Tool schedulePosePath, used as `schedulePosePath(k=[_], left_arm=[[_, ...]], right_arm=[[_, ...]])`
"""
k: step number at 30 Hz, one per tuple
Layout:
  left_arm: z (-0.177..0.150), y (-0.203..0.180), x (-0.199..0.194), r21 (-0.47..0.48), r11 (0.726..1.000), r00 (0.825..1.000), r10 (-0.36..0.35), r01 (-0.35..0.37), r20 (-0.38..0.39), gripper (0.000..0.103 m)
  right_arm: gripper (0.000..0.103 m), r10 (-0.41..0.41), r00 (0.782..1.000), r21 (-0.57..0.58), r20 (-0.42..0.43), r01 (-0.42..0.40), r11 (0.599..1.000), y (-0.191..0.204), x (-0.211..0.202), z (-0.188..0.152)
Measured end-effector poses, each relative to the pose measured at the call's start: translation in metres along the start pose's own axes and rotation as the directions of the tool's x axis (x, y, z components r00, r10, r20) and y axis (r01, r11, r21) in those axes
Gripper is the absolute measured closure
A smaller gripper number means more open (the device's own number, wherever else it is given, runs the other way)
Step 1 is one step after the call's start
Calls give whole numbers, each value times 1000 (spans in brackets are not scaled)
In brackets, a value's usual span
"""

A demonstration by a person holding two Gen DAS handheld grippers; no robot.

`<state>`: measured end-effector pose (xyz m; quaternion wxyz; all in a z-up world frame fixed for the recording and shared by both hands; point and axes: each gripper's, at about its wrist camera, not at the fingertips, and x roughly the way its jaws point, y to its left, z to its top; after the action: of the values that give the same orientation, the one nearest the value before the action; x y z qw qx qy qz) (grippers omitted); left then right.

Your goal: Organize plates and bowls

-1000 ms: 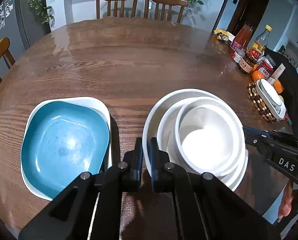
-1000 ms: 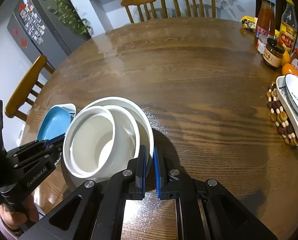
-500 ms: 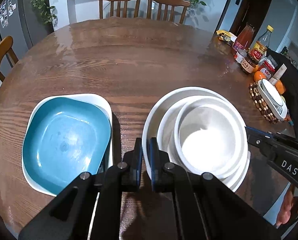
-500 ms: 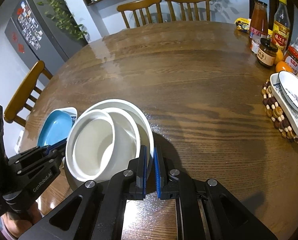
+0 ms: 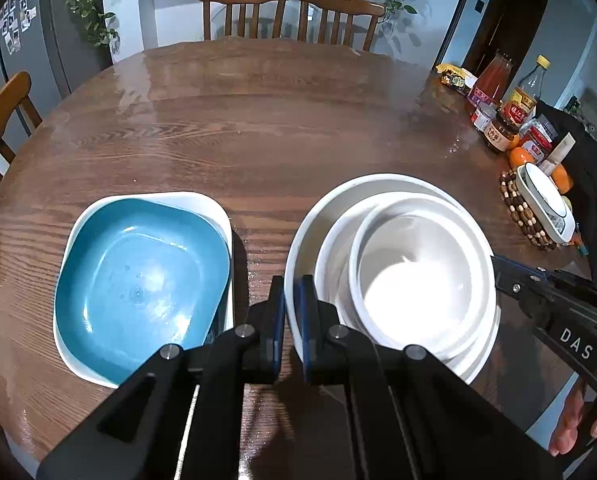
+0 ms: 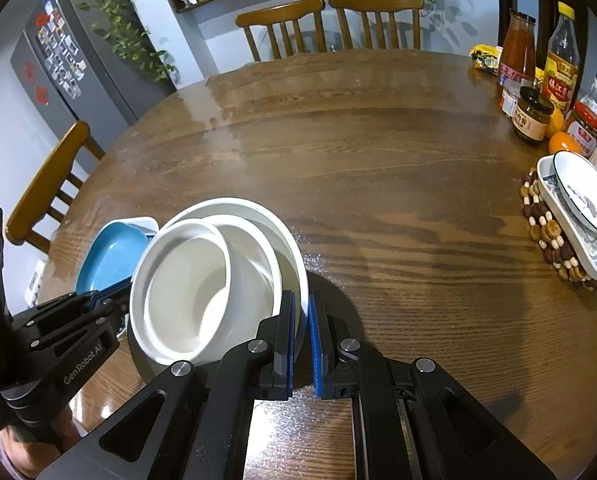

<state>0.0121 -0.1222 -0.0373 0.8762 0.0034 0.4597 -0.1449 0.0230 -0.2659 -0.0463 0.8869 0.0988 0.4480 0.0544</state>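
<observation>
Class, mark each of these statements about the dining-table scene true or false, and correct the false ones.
1. The blue dish sits inside a white square dish. True.
2. Both grippers pinch the rim of the outer white bowl. True: left gripper, right gripper.
3. The white stack holds just one bowl. False: several bowls are nested.
4. The smallest white bowl lies upside down. False: it opens upward.
5. Bottles stand on the wooden table. True.

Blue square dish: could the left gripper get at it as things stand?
Probably not right away. The left gripper is shut on the rim of the large white plate carrying the stacked bowls. The blue square dish sits uncovered just beside it, nothing between.
</observation>
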Motion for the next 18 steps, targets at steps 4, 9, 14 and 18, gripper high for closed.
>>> schedulePosePath(k=[4,9,14,18], left_arm=[[0,0,-2,2,1000,1000,4,-4,6,101],[0,1,-3,1,1000,1000,4,-4,6,101],[0,1,-4,3,1000,1000,4,-4,10,101],[1,1,-7,7,1000,1000,4,-4,14,101]], right_arm=[[92,0,1000,-3,3,0,1000,3,-1,1],[92,1,1000,-4,6,-1,1000,3,-2,1],[92,4,1000,-1,7,-4,1000,3,-3,1],[92,4,1000,-2,13,-4,1000,2,-6,3]])
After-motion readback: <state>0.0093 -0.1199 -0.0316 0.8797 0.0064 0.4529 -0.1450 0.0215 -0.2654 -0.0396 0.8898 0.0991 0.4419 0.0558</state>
